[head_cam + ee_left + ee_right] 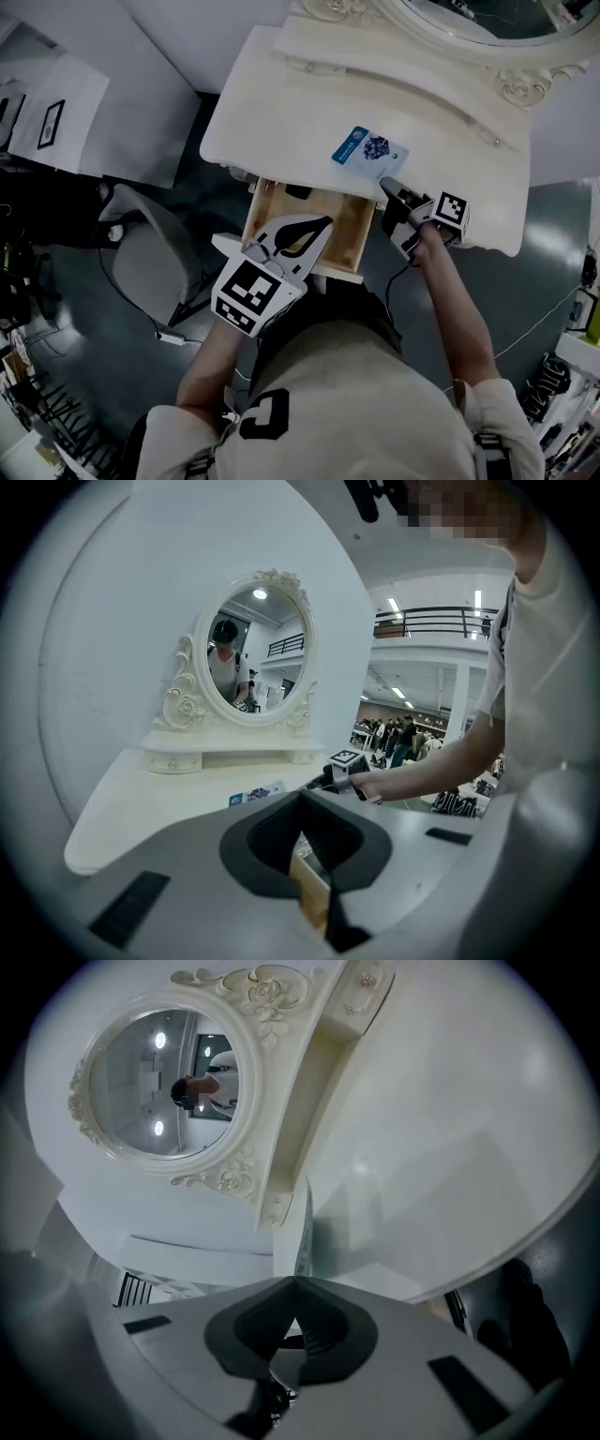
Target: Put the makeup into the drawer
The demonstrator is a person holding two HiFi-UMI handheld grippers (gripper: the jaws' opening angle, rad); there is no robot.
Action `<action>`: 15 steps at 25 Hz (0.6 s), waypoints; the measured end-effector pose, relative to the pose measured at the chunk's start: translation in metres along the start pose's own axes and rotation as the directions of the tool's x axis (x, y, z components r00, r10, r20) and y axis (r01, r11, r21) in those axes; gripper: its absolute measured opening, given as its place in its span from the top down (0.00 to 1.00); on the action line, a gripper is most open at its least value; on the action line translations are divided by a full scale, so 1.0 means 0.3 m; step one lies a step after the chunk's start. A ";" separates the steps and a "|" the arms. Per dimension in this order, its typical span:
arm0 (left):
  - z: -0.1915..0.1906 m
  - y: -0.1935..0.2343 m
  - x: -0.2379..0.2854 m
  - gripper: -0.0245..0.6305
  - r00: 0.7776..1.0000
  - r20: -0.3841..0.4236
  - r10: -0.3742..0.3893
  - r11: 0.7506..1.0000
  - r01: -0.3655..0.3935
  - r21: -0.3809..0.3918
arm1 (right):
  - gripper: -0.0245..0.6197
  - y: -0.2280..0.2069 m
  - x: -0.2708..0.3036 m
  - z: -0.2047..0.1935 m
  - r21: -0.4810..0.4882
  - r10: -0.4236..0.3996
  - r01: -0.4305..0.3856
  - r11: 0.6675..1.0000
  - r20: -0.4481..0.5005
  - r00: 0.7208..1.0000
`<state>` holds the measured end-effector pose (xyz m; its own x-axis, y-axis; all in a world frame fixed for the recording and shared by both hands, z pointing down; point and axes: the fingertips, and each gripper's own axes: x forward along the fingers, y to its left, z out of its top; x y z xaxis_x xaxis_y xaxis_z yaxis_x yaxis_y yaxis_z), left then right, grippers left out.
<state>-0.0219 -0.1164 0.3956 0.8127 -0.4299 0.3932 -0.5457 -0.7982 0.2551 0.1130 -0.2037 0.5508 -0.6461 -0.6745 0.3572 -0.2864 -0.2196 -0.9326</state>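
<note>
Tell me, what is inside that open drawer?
Bare wood floor shows in the drawer, plus a small dark thing at its back edge. The left gripper hangs over its left side, covering that part.

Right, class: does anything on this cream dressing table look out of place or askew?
Only the blue-and-white flat makeup packet, turned crooked to the cream tabletop, its corner pinched by the right gripper. The wooden drawer stands open. Nothing spilled or broken.

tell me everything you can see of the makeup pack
The makeup pack is a thin flat card, blue at one end and white at the other, with a dark blue item mounted in the middle. It lies over the table; the right gripper is shut on its near edge. Whether it touches the tabletop is unclear.
</note>
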 end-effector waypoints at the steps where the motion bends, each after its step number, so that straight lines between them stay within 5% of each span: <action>1: -0.005 -0.001 -0.011 0.88 1.000 0.001 0.001 1.000 -0.001 -0.002 | 0.92 0.004 -0.004 -0.009 0.000 0.005 -0.005 1.000 0.002 1.000; 15: -0.019 -0.047 -0.167 0.88 0.999 0.049 0.011 1.000 -0.012 0.019 | 0.92 0.198 -0.073 -0.180 -0.066 0.135 -0.137 0.988 -0.027 0.990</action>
<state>-0.0562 -0.0813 0.3774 0.8156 -0.4592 0.3521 -0.5516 -0.8008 0.2333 0.0719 -0.1637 0.4904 -0.6975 -0.6789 0.2291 -0.2414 -0.0784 -0.9673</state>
